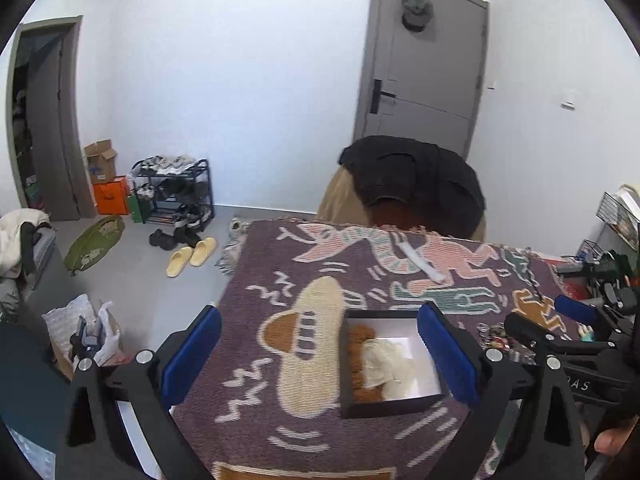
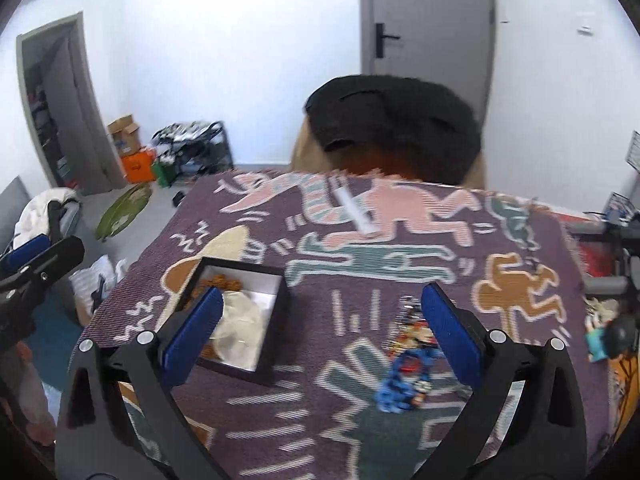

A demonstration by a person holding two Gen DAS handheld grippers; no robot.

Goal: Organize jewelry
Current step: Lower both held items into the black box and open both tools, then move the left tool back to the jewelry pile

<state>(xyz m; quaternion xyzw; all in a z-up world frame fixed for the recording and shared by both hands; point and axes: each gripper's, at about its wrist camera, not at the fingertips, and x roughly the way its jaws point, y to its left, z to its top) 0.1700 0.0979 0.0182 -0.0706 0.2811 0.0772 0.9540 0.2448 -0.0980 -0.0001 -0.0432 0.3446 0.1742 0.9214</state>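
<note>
Both our grippers, left (image 1: 320,356) and right (image 2: 322,334), hang spread, empty. Jewelry (image 2: 408,364) right of box (image 2: 280,280) looks light, tangly; we'd pinch 1 strand.

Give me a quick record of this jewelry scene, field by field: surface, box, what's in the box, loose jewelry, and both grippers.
surface: patterned woven cloth over the table
box: black box, open, white inside
box contents: cream cloth beside brown pieces
loose jewelry: colourful pile on the cloth, right of the box
left gripper: open, empty
right gripper: open, empty, above the pile
</note>
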